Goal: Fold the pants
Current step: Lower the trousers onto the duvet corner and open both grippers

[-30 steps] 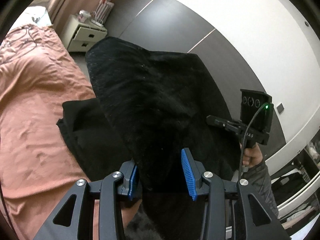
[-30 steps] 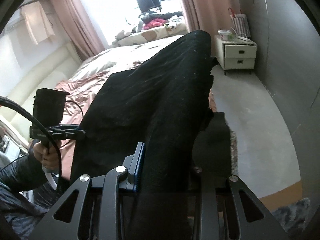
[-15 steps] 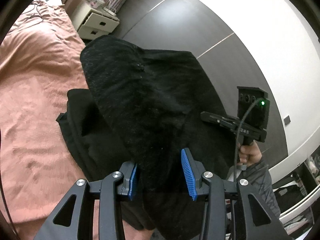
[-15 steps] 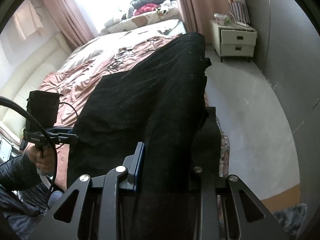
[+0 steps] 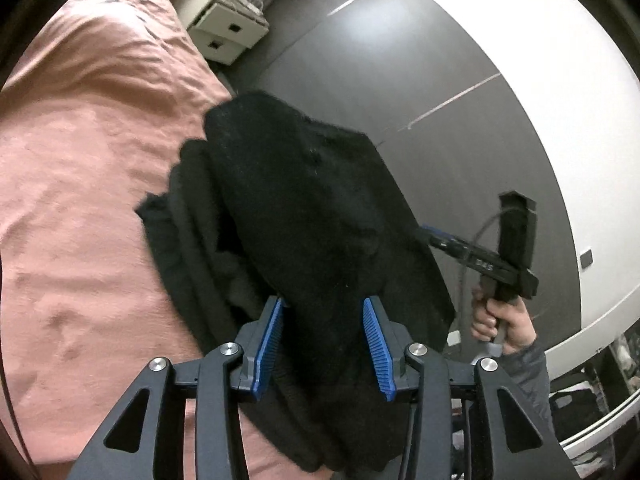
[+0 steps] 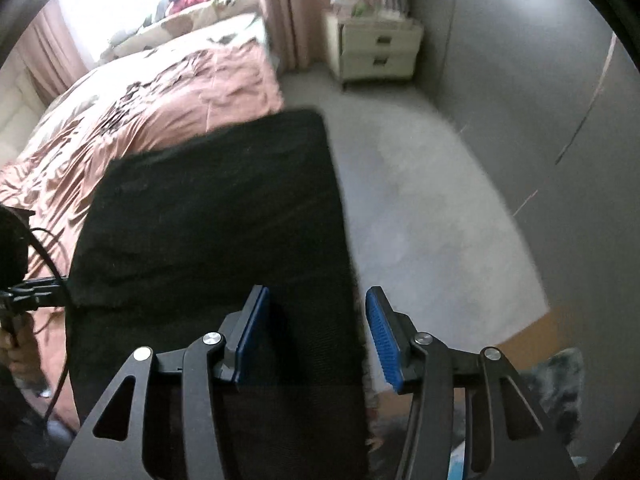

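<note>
The pink bed (image 5: 80, 168) carries the black pants (image 5: 312, 216), folded at its near edge. Both jaws stand wide, gripping nothing: left gripper (image 5: 322, 344), right gripper (image 6: 316, 336). Lift straight off, avoiding snags.

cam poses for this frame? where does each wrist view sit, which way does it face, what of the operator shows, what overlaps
Left wrist: sits behind the left gripper, facing the black pants on the pink bed; the right gripper and the person's right hand show.
Right wrist: sits behind the right gripper, facing along the pants toward the nightstand and window; the person's left hand shows at the left edge.
Shared: pants, bed, nightstand.
</note>
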Available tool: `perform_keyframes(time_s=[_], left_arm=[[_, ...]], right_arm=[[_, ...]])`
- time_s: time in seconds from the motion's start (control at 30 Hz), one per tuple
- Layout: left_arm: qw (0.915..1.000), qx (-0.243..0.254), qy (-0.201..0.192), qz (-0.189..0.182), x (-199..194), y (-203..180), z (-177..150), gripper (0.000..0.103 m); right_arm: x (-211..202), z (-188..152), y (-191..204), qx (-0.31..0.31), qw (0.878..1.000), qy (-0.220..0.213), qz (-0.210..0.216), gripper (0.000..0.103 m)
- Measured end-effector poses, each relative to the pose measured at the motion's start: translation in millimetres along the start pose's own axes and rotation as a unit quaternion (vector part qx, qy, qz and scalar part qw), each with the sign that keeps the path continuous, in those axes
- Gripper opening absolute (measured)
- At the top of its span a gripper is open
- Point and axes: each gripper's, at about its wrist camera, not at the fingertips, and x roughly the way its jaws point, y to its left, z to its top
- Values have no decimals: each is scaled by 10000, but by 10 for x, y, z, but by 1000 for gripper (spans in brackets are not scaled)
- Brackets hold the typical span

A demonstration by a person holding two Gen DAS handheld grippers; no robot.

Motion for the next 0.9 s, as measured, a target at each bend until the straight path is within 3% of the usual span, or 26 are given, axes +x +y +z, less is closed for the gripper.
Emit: perform_keyframes(time_s=[0.1,0.17,0.33,0.43,0.5,0.7,0.9], left_arm=[[9998,-22,-199,80,-114,28,66,43],[9996,33,-168,203,-88,22,132,43],[9996,94,-68,267,7,25,202,43],[9986,227,-120,466,6,-6,183,43],[9984,250,-127,497,72,5,238,43],[9973,359,-77,638,287,95,454,43],[9974,298,-81,658,360,95,532,43]], right_arm=[[-401,-61,131,117,9990,-420,-117,48],[-564,-119,238,152,9984,-536,136,48],[-730,-365,560,-176,9989,-325,283,44],[-687,-454,594,-185,9996,-151,154,42],[-636,-445,545,-104,9998,-33,153,34],[-406,-180,309,67,9999,126,-8,21],[-97,-26,331,282,9986,378,-245,18]])
